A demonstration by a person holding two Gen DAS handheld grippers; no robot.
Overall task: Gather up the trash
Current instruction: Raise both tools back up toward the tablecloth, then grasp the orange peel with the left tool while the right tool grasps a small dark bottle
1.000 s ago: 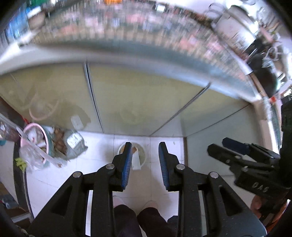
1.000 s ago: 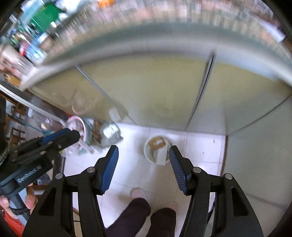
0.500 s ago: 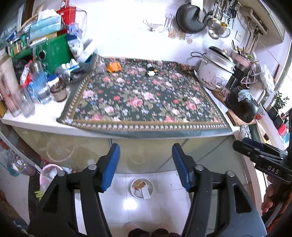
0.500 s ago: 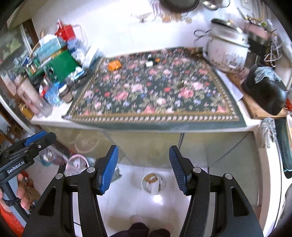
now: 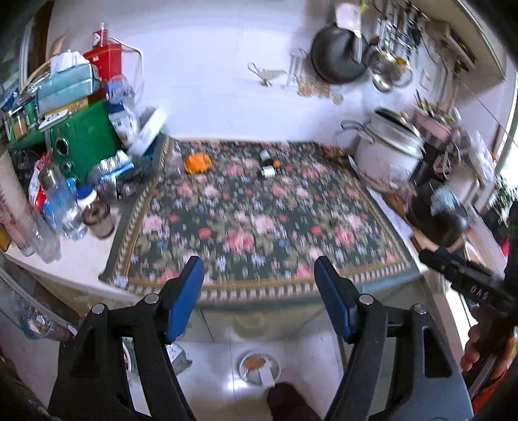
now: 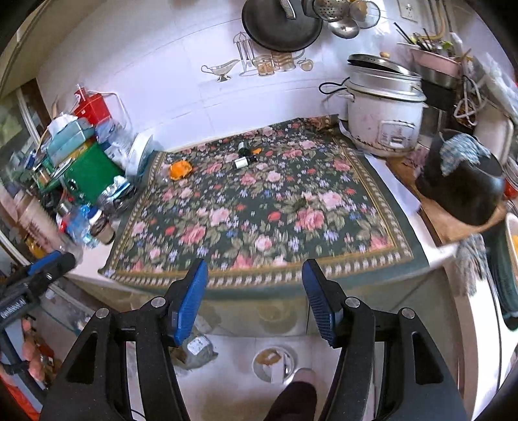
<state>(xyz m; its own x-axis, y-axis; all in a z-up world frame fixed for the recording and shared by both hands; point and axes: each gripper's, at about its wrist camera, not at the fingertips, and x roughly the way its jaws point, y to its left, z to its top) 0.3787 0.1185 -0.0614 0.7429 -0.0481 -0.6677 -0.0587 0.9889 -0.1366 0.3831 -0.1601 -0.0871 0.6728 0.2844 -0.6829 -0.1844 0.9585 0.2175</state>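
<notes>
On the flowered cloth [image 6: 259, 207] at the far side lie an orange peel [image 6: 180, 169], two small dark bottles [image 6: 243, 157] and a small orange scrap [image 6: 257, 151]. The peel [image 5: 197, 162] and bottles [image 5: 269, 165] also show in the left wrist view. A small white bin [image 6: 273, 364] with trash in it stands on the floor below the counter; it also shows in the left wrist view [image 5: 259, 369]. My left gripper [image 5: 259, 288] and right gripper [image 6: 255, 291] are both open and empty, held before the counter's front edge.
Bottles, jars and a green box [image 6: 87, 175] crowd the counter's left end. A white rice cooker [image 6: 385, 116] and a black pot [image 6: 463, 184] stand at the right. A pan [image 6: 278, 22] hangs on the wall. A grey bag [image 6: 197, 349] lies on the floor.
Both grippers have risen from facing the floor and cabinet doors to facing the countertop. The left jaws have opened wider.
</notes>
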